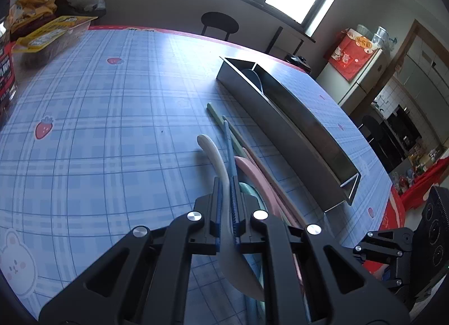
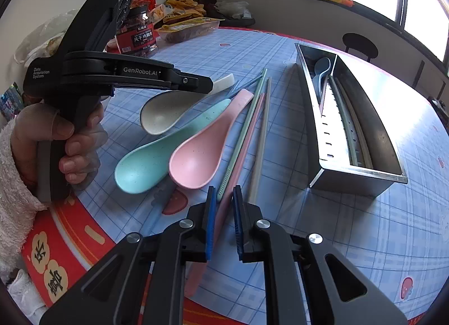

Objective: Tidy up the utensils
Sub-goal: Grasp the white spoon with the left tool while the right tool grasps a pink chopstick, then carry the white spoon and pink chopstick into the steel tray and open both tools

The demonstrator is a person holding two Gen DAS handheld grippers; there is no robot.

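Readable on the left claw, along the side of its black body: "GenRobot.AI" in pale letters. Further back on the same body, near the handle: "Data Acquisition System" in small print, on three lines. On the red label of the snack jar: a line of large white Chinese characters, with smaller lines above and below too small to read. On the red border of the bench: big yellow Chinese characters. On the yellow snack packets: print too blurred to read.
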